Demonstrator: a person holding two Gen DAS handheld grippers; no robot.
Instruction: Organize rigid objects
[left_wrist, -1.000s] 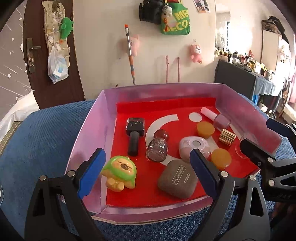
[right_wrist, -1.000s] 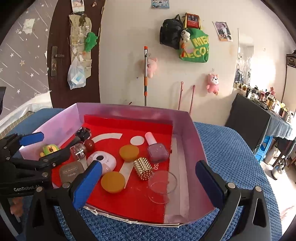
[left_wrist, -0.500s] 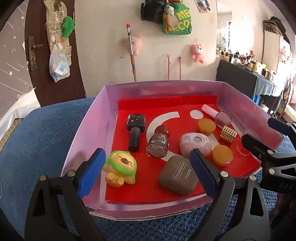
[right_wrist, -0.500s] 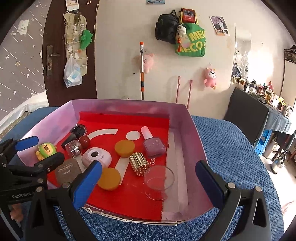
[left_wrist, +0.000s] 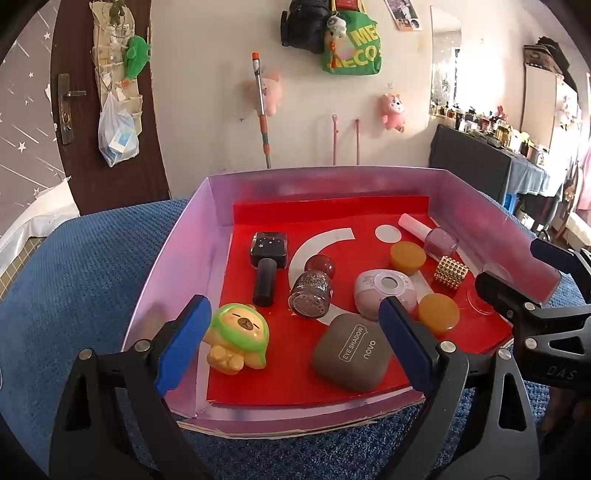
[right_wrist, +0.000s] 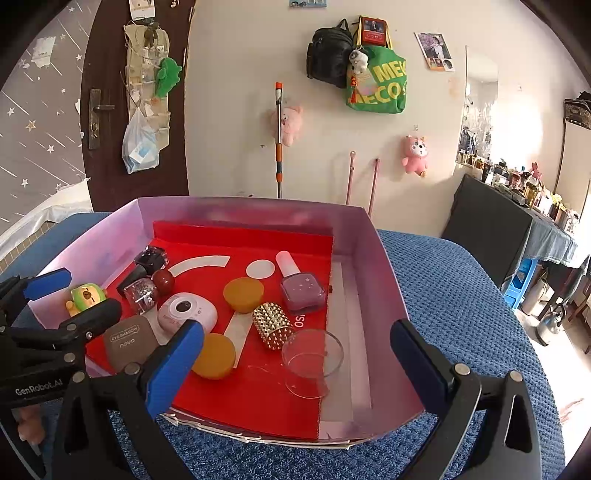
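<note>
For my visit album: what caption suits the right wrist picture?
Open right claw hovers over a pink box holding nail polish, a glass cup and other trinkets.

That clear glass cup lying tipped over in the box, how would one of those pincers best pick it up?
Probably by its rim. The clear glass cup lies on its side on the red liner, mouth toward the far wall. The open right gripper, nearest, could come from above, one finger inside the mouth, one outside, since the smooth round body might roll or slip.

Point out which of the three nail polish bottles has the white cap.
The purple bottle by the box's right wall, beside the gold studded piece. The dark bottle has a black cap; the glitter one a red ball cap.
</note>
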